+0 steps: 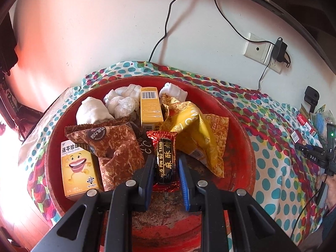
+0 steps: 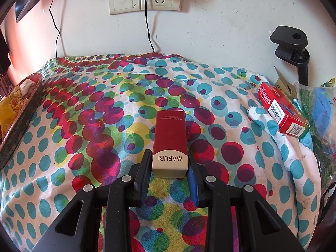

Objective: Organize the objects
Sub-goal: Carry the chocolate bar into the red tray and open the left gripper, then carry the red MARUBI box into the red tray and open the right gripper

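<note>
Left-wrist view: your left gripper (image 1: 166, 163) hangs over the red tray (image 1: 241, 130), its jaws set on either side of a red-and-black candy packet (image 1: 164, 159); whether they pinch it or merely bracket it cannot be told. Beyond the fingertips lie a brown snack bag (image 1: 117, 145) to the left, a yellow snack bag (image 1: 195, 130) to the right, an upright yellow box (image 1: 151, 109) straight ahead, and white wrapped bundles (image 1: 121, 103) at the far rim. A second yellow box (image 1: 77, 168) sits at the near left.

Right-wrist view: your right gripper (image 2: 169, 163) is clamped on the MARUBI box (image 2: 170, 140), which projects forward over the dotted cloth (image 2: 84, 126).

Judged progress: most items are in the tray. The held box, a red carton (image 2: 279, 109) and the green packets (image 2: 310, 105) far to the right of your right gripper appear to remain.
</note>
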